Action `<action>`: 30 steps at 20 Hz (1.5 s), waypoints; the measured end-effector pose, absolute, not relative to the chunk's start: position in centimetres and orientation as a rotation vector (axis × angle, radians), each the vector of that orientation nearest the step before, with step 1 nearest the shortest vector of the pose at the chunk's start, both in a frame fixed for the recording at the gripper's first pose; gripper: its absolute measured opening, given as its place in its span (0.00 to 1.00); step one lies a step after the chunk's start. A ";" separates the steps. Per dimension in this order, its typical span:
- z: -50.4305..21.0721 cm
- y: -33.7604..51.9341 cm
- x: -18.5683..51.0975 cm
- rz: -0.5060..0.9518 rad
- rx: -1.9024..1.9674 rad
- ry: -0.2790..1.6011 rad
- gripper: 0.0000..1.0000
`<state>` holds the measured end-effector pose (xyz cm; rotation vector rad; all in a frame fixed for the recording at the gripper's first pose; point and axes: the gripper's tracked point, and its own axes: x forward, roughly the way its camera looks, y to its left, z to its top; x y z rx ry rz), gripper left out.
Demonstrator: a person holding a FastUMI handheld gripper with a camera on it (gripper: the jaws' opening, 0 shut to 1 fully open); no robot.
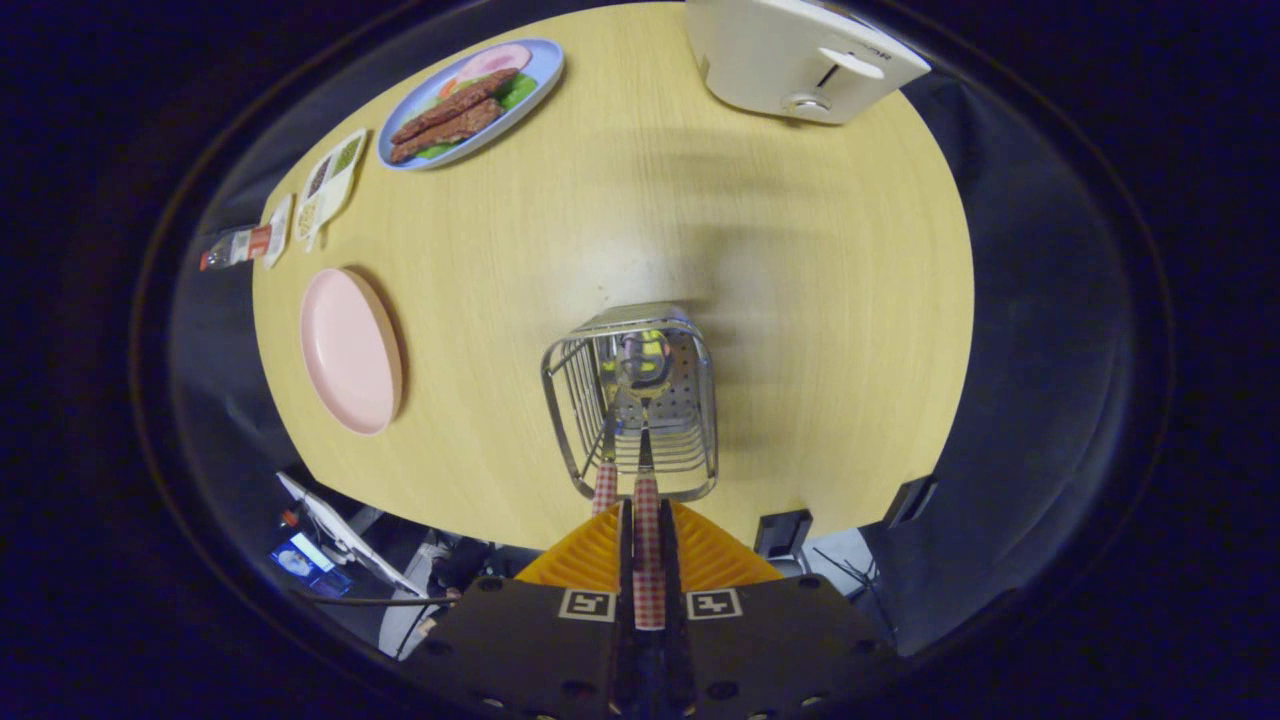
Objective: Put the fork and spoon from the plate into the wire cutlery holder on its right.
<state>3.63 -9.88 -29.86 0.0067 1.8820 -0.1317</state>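
Overhead, the gripper (647, 530) points straight down above the wire holder (632, 400), fingers clamped on the checked handle of a spoon (645, 365) hanging inside it.

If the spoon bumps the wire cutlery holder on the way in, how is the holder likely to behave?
The wire cutlery holder looks like thin open wire, so probably light and apt to slide or tip. The spoon, clamped between the fingers, seems stiff enough to pass on a knock.

Staged dining booth: wooden table (800, 300), toaster (800, 55), food plate (545, 75) (dark cloth walls).
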 end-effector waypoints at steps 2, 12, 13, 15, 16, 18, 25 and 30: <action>-29.6 -9.5 3.7 -0.121 0.002 1.860 0.11; -27.0 -6.7 2.7 -0.023 -0.009 1.691 0.56; -26.7 -6.5 2.4 -0.022 -0.021 1.671 0.64; -26.2 -6.1 1.9 -0.013 -0.057 1.621 0.77; -25.9 -5.8 1.5 -0.004 -0.079 1.595 0.81; -25.3 -5.1 1.0 -0.001 -0.123 1.544 0.89; -20.4 0.3 2.9 0.024 -0.229 1.189 0.97; -12.2 5.8 3.1 0.072 -0.268 0.839 0.96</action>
